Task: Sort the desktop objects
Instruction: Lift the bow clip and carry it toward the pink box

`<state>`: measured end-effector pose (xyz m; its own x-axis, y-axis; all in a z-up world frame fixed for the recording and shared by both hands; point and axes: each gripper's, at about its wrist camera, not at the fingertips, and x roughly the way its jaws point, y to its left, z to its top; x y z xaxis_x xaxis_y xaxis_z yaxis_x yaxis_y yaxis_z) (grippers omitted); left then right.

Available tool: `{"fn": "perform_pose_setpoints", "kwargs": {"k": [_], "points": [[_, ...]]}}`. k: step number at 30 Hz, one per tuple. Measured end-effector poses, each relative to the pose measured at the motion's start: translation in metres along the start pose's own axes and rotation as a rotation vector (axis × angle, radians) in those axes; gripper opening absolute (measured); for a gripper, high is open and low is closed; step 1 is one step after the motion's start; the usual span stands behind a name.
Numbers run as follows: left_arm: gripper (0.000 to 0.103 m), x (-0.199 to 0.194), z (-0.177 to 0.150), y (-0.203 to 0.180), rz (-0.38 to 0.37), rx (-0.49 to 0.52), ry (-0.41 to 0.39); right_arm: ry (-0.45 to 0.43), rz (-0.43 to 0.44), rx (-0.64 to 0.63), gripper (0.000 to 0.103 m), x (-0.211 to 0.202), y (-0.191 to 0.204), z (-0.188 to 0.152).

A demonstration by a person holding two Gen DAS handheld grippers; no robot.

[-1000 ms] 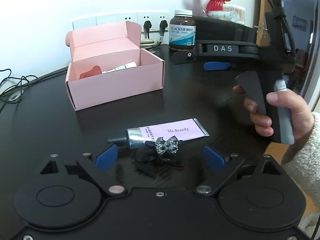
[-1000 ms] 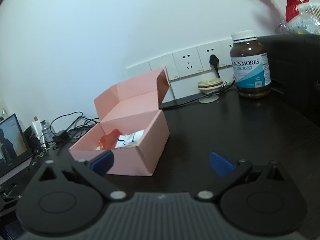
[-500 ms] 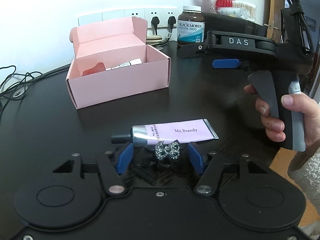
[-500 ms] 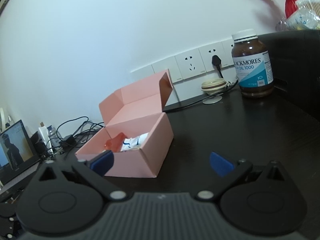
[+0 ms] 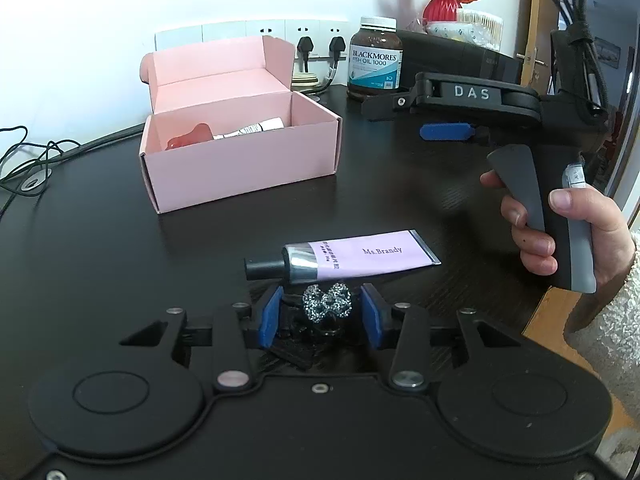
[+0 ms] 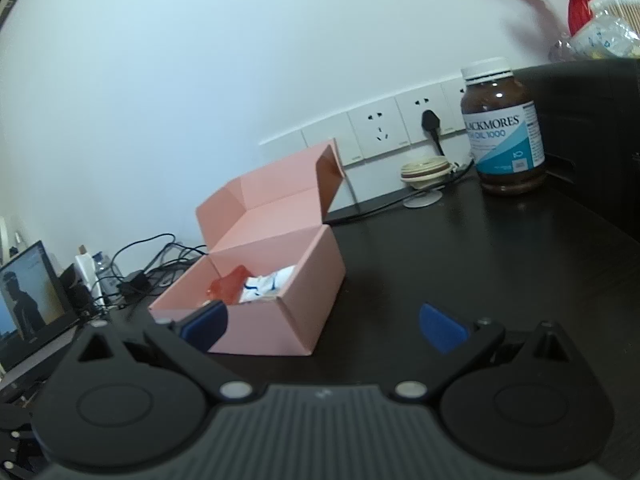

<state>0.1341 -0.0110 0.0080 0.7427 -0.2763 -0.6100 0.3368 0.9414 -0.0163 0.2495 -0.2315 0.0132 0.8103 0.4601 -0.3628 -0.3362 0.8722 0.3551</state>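
Note:
My left gripper (image 5: 322, 314) is shut on a black hair clip with a sparkly bow (image 5: 327, 307), just off the dark table. A lilac tube (image 5: 352, 256) lies right beyond it. The open pink box (image 5: 240, 148) stands further back and holds a red item (image 5: 188, 140) and a white tube (image 5: 256, 128). My right gripper (image 6: 324, 326) is open and empty, held above the table to the right of the box (image 6: 260, 276); it shows in the left wrist view (image 5: 448, 132) too.
A brown fish-oil bottle (image 5: 375, 60) stands at the back by the wall sockets (image 5: 280, 36). A black case (image 5: 460, 60) and a red vase (image 5: 440, 0) are behind it. Cables (image 5: 24, 152) lie at the left; a screen (image 6: 32, 304) stands far left.
My left gripper has closed from wide open onto the bow hair clip and lifted slightly. The right gripper has drifted a little and stays open.

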Motion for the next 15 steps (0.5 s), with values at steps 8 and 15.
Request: {"fn": "perform_pose_setpoints", "kwargs": {"k": [8, 15], "points": [[0.042, -0.011, 0.008, 0.009, 0.012, 0.007, -0.054, 0.023, -0.028, -0.014, 0.102, 0.004, 0.002, 0.000], [0.042, -0.017, 0.016, 0.018, 0.037, 0.014, -0.089, 0.036, -0.032, -0.002, 0.102, 0.007, 0.000, 0.000]]}}
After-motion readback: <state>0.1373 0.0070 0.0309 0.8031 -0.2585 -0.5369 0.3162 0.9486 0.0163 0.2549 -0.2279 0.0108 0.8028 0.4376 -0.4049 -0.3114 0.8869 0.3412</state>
